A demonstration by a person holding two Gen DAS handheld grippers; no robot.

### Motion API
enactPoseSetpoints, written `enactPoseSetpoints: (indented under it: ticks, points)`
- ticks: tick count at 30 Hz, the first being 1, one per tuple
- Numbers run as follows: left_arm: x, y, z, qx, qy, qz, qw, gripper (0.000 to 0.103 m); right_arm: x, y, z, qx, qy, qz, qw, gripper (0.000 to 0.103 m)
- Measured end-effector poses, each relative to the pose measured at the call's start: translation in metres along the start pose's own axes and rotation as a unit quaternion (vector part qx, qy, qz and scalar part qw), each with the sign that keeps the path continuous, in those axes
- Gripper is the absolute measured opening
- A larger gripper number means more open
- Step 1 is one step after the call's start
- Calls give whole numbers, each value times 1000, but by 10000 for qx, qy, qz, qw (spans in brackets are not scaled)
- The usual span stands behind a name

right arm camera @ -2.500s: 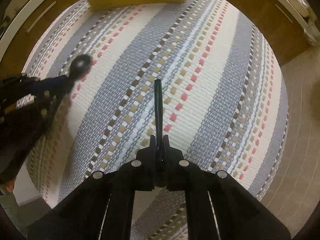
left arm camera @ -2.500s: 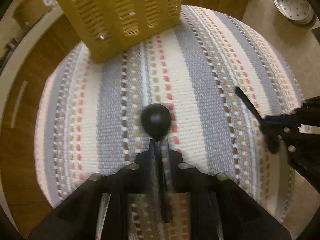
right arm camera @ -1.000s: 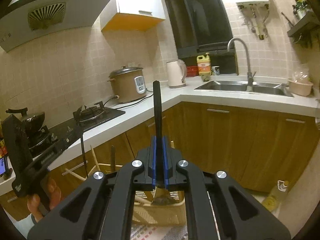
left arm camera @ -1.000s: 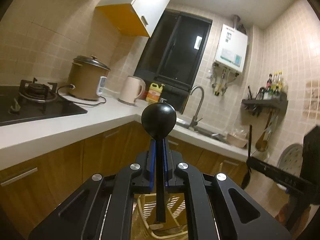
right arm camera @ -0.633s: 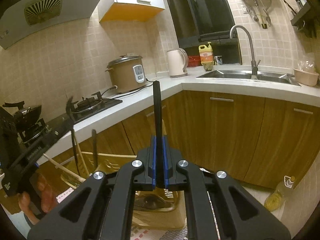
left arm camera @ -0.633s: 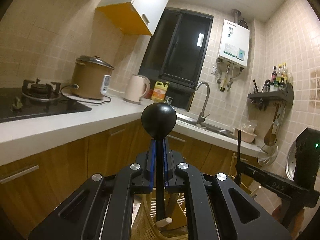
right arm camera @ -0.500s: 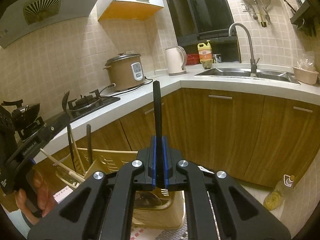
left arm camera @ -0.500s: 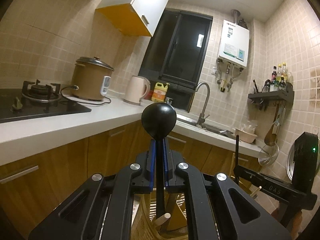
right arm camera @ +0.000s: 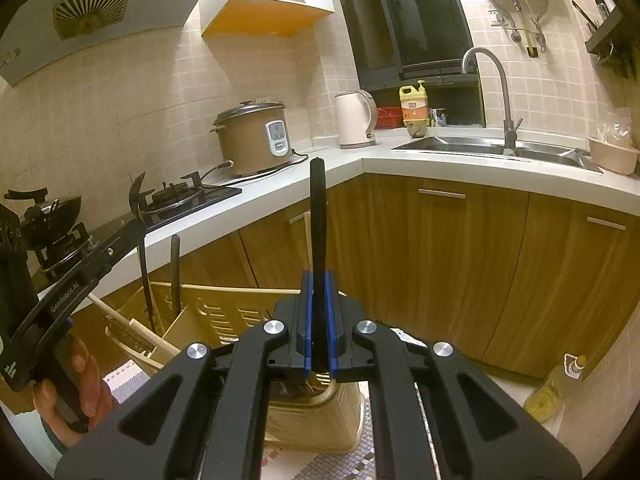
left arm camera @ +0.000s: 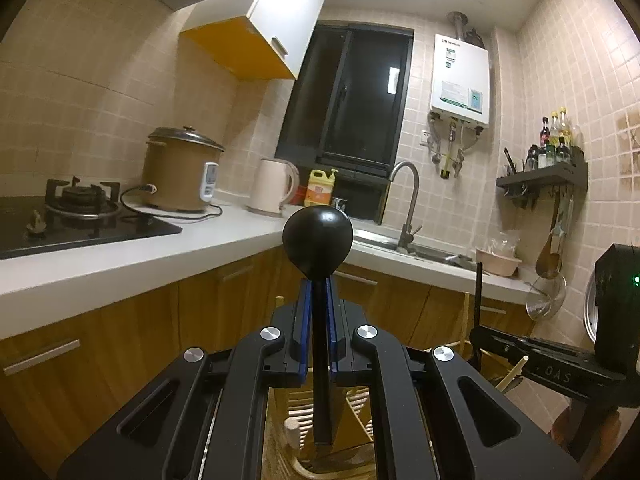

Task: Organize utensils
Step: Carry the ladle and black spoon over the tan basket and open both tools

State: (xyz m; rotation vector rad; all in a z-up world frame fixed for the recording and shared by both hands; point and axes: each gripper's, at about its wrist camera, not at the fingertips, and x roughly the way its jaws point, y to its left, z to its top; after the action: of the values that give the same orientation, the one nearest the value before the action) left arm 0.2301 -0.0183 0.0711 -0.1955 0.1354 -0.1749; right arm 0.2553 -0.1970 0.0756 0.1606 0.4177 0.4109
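Left gripper: fingers are clamped on the stem of the black spoon, which is held upright, bowl uppermost, handle end lowered into the basket.
Right gripper: fingers are pressed shut on the black utensil handle, which is held upright; its lower end is hidden behind the fingers, above the basket.
Basket: a pale slotted holder is set on the striped mat on the floor, before the wooden cabinets; wooden chopsticks and a dark utensil are already stood in it.
Person's hand: wrapped round the left gripper's grip.
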Motion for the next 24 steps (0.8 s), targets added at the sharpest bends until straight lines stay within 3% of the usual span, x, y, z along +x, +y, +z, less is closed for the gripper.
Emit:
enactPoseSetpoints:
  ticks: [4, 8, 11, 16, 20, 24]
  points:
    - [-5, 3, 0, 31, 66, -51, 10000, 7, -3, 1, -1, -13, 49, 14, 10000, 5]
    - [-19, 13, 4, -129, 94, -134, 9998, 20, -11, 1, -2, -23, 98, 87, 9999, 7]
    - [-31, 20, 9, -256, 44, -235, 9994, 33, -19, 3, -3, -54, 109, 49, 9999, 20]
    - [-50, 29, 17, -306, 50, -192, 9993, 34, -39, 5, -6, 86, 93, 14, 9999, 43]
    - [-77, 32, 19, -219, 142, -191, 9995, 35, -62, 12, -13, 200, 124, 56, 9997, 44]
    - [-104, 23, 11, 55, 333, -220, 9992, 45, -85, 26, -28, 266, 158, 26, 9995, 44]
